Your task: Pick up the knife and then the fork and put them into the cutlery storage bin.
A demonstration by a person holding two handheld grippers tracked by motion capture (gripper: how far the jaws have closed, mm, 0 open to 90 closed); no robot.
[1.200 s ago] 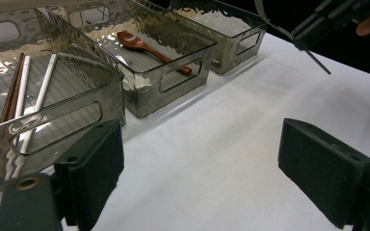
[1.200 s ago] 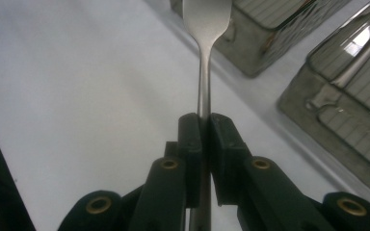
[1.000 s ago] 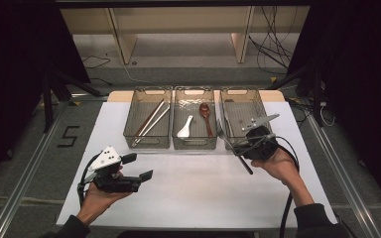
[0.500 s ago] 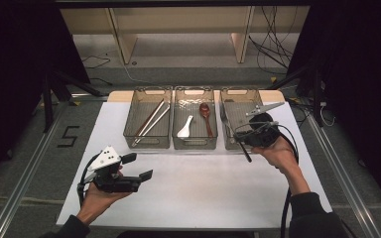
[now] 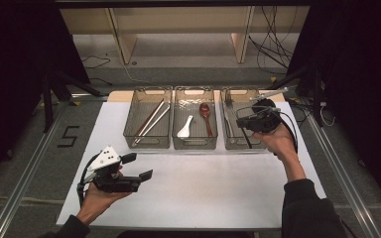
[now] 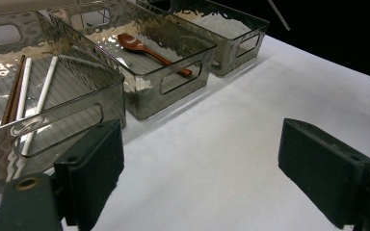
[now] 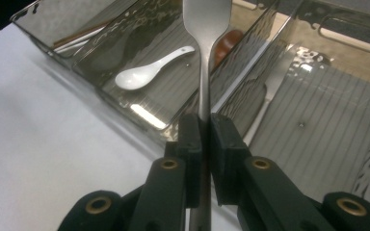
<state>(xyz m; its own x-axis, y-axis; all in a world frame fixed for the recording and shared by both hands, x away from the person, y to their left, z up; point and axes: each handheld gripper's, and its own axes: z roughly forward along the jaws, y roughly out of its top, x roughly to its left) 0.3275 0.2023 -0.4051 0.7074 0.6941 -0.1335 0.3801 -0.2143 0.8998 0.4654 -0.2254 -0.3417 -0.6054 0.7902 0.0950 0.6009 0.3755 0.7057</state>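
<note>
The right gripper (image 7: 204, 126) has its black jaws pressed together on the flat handle of a silver metal utensil (image 7: 204, 57), pinching it just above the midpoint of what shows; its broad end rises past the top edge of the right gripper view, so whether it is a fork or a spoon cannot be told. In the high view the right gripper (image 5: 243, 120) hangs over the rightmost of three smoky transparent plastic bins (image 5: 226, 144), with the utensil's dark lower end (image 5: 247, 140) slanting down toward that bin's front wall.

The middle bin (image 5: 194, 144) holds a white ceramic soup spoon (image 5: 185, 128) and a reddish-brown wooden spoon (image 5: 206, 116), lying side by side but apart. The left bin (image 5: 147, 144) holds long pale and brown chopsticks (image 5: 151, 121) laid diagonally. All three bins stand in a row, just beside each other, at the far edge of the white table (image 5: 218, 193).

The left gripper (image 5: 138, 166) rests in the person's left hand (image 5: 99, 198) near the table's front left, well apart from the bins, its jaws spread wide with nothing between them (bare table shows in the gap in the left gripper view).
</note>
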